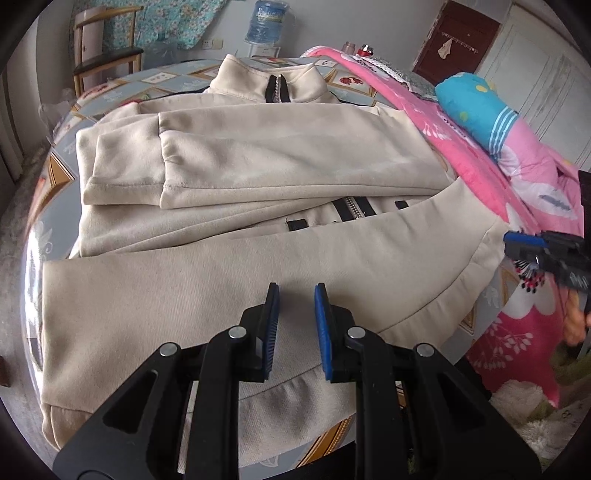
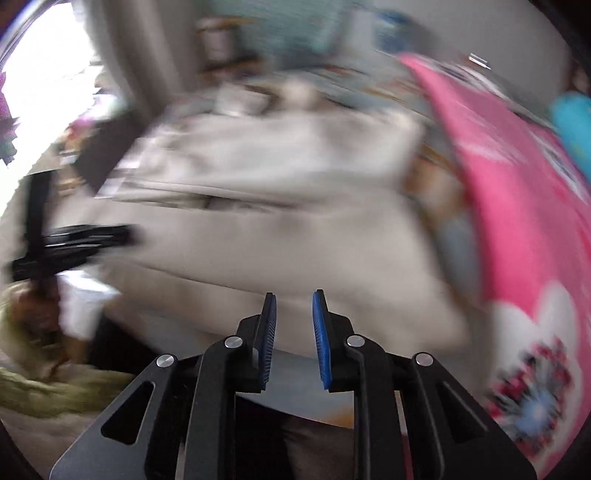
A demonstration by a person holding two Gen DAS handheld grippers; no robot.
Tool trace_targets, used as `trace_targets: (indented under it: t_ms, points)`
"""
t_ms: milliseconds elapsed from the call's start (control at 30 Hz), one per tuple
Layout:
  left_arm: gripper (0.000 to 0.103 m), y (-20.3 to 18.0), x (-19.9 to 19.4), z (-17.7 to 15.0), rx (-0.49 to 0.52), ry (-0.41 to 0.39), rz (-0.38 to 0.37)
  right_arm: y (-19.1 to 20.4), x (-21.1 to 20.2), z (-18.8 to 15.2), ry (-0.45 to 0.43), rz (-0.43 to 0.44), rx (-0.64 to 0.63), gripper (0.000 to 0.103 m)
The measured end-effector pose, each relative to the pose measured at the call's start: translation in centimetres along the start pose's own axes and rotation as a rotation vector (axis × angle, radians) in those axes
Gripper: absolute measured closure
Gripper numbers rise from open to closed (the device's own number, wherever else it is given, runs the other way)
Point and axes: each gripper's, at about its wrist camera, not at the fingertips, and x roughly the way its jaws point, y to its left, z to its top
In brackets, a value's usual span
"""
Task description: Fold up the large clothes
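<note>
The beige zip-up fleece jacket (image 1: 258,177) was seen half-folded on the patterned table (image 1: 162,79) (both sleeves crossed); the left gripper (image 1: 295,291) and right gripper (image 2: 294,299) were held parted, empty.

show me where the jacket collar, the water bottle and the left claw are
jacket collar (image 1: 266,79), left wrist view, on the beige fabric left of the zipper.
water bottle (image 1: 266,20), left wrist view, on its blue body.
left claw (image 1: 295,291), left wrist view, midway between its fingertips.

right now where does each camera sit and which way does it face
Left wrist: on the left gripper, jaws apart, looking across the beige jacket toward its collar; right gripper at the right edge.
Right wrist: on the right gripper, jaws apart, blurred, facing the jacket; left gripper at left.
Shared: jacket, pink quilt.
</note>
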Motion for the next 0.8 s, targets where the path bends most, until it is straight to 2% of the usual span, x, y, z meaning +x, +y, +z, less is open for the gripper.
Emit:
trace_targets:
  t_ms: [100,133,200,233,300,367,433,467,500,600,633,700,767,800]
  points:
    - [0.084,0.0,0.1,0.0,-0.007,0.001,-0.005,3.3,2.6,0.6,0.018,0.053,-0.084,0.083]
    - [0.084,-0.1,0.1,0.0,-0.005,0.001,-0.001,3.7,4.1,0.5,0.048,0.083,-0.083,0.083]
    - [0.084,-0.1,0.1,0.0,0.001,0.001,0.007,3.5,6.7,-0.2,0.12,0.075,-0.079,0.083]
    - [0.084,-0.1,0.1,0.0,0.001,0.003,0.008,3.6,6.3,-0.2,0.096,0.08,-0.085,0.084]
    - [0.084,0.0,0.0,0.2,-0.005,0.017,0.011,4.0,5.5,0.0,0.12,0.07,-0.071,0.084]
    - [0.084,-0.2,-0.6,0.4,-0.017,0.033,0.042,4.7,3.9,0.5,0.086,0.075,-0.086,0.084]
    - [0.084,-0.8,-2.0,0.5,-0.005,0.015,0.018,5.4,2.9,0.7,0.052,0.098,-0.105,0.084]
    - [0.082,-1.3,-2.5,0.4,0.008,0.008,-0.011,6.0,2.7,0.8,0.045,0.112,-0.114,0.084]
    - [0.075,-1.9,-2.8,0.2,0.027,0.013,-0.027,6.1,3.0,0.6,0.046,0.119,-0.123,0.084]
    - [0.066,-3.6,-1.9,-0.9,0.076,0.053,-0.036,6.4,6.0,0.1,0.103,0.12,-0.122,0.084]
    - [0.064,-4.2,-1.0,-1.5,0.095,0.085,-0.024,6.3,6.5,-0.2,0.102,0.133,-0.11,0.084]
    - [0.062,-5.1,-0.3,-2.1,0.14,0.068,0.037,5.8,6.2,-0.2,0.105,0.148,-0.086,0.084]
    - [0.061,-5.4,-0.4,-2.0,0.145,0.076,0.061,5.0,5.0,0.2,0.093,0.106,-0.061,0.084]
    - [0.061,-5.4,-0.5,-1.8,0.131,0.077,0.063,4.5,4.5,0.3,0.08,0.078,-0.053,0.08]
